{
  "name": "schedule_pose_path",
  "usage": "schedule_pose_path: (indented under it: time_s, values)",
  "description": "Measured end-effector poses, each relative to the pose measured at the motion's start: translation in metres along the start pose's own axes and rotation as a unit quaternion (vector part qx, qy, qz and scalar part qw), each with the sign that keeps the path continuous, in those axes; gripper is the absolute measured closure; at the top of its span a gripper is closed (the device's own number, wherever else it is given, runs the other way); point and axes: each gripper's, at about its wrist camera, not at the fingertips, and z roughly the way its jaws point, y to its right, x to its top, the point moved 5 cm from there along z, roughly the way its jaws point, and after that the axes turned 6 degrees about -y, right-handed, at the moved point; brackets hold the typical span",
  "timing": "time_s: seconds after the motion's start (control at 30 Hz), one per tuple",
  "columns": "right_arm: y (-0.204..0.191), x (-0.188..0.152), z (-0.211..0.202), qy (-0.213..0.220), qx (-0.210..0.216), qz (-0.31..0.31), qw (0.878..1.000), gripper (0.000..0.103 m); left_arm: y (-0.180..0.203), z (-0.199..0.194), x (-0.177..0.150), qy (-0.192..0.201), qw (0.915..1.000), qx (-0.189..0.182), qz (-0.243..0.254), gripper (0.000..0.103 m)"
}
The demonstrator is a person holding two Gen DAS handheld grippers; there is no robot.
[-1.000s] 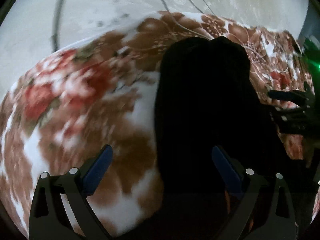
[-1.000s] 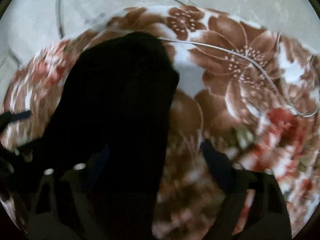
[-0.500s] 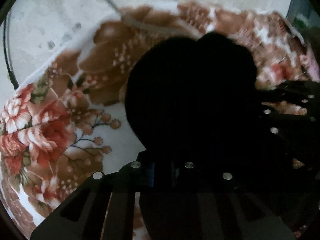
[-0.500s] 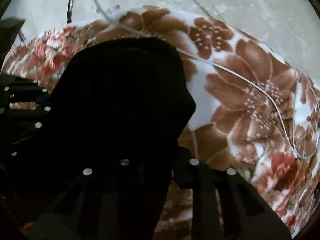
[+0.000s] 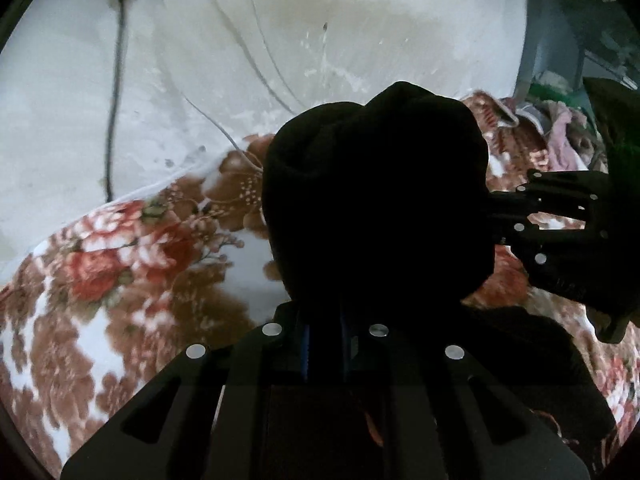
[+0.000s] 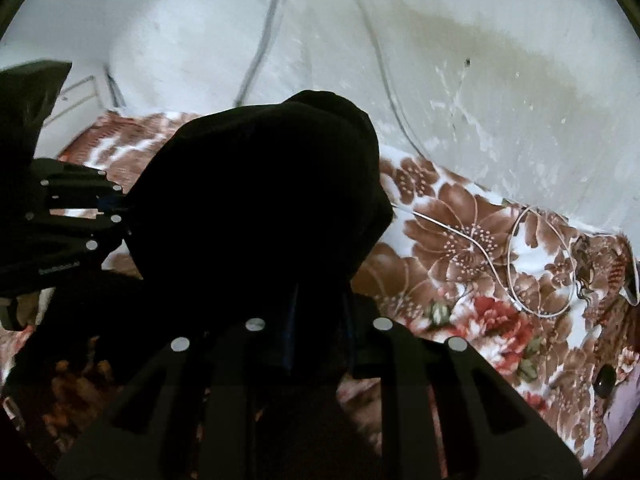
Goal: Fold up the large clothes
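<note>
Gripping black garment (image 5: pixel 376 200): left gripper (image 5: pixel 326 344), right gripper (image 6: pixel 316 340); floral blanket (image 6: pixel 460 248) beneath.

Premises: a private dwelling, evidently a bedroom. A plush fleece blanket printed with brown and red flowers on white (image 6: pixel 472 240) covers a bed set against a stained, flaking whitewashed plaster wall (image 5: pixel 360 32). Thin white cables (image 6: pixel 520 264) trail across the bedding, a dark cord (image 5: pixel 114 100) hangs down the wall, and crumpled clothing (image 5: pixel 560 124) lies heaped at the far end.
</note>
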Motion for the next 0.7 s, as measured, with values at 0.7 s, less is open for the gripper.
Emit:
schedule_pose_path:
  time_s: [0.7]
  values:
    - [-0.119, -0.201, -0.097, -0.111, 0.089, 0.057, 0.988, 0.084, 0.091, -0.089, -0.232, -0.065, 0.9965, -0.034, -0.042, 0.093]
